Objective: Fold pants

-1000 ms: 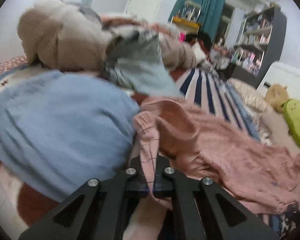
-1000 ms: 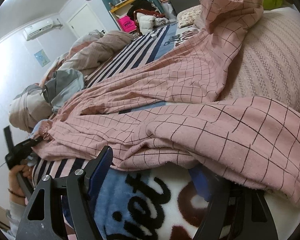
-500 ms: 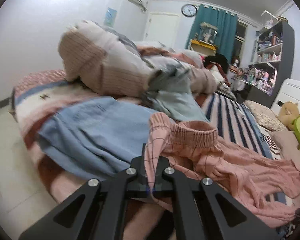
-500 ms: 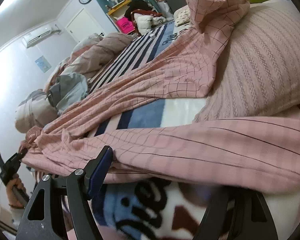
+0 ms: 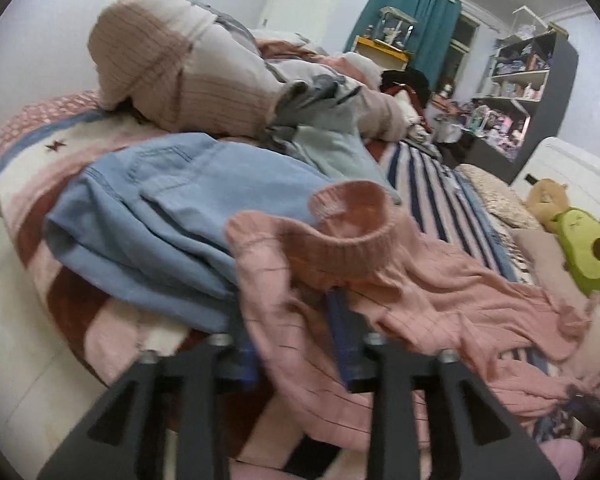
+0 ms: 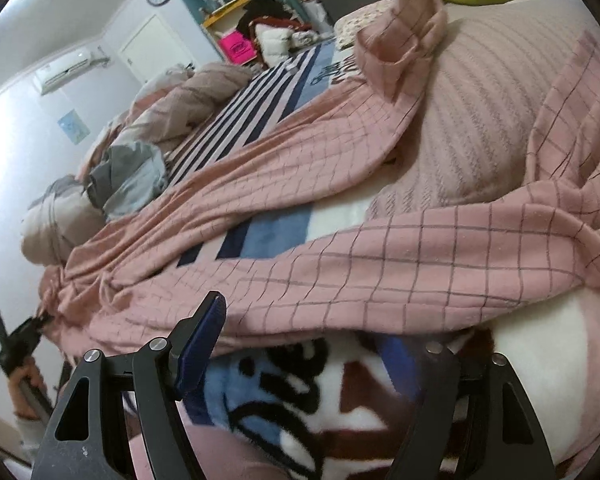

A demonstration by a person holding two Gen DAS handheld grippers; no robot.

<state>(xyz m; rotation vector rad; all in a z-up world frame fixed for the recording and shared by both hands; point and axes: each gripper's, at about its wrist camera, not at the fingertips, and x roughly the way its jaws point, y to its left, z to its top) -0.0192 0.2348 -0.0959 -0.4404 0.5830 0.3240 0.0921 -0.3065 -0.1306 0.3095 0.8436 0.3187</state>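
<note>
Pink checked pants [image 5: 440, 292] lie stretched along the bed, their ribbed waistband [image 5: 352, 236] standing up in a loop just ahead of my left gripper [image 5: 290, 320]. Its jaws are opening, and a fold of the waist cloth still hangs loosely between the blue pads. In the right wrist view one pant leg [image 6: 340, 264] runs across the frame, the other farther back. My right gripper [image 6: 300, 332] is closing at the near edge of that leg; the pads stand apart, and the right one is partly under the cloth. The left gripper [image 6: 28, 328] shows far left, at the waist end.
Blue jeans [image 5: 148, 216] lie left of the waistband, with a rolled duvet [image 5: 172, 64] and a grey garment [image 5: 324, 132] behind. A striped blanket [image 5: 432, 184] covers the bed. A ribbed pillow [image 6: 480, 120] sits under the leg ends, beside an avocado plush [image 5: 588, 252]. Floor [image 5: 12, 340] lies left.
My left jaws, shut on the waistband before, have parted and the cloth has slackened between them. My right jaws have narrowed. The pant legs have been drawn straighter along the bed.
</note>
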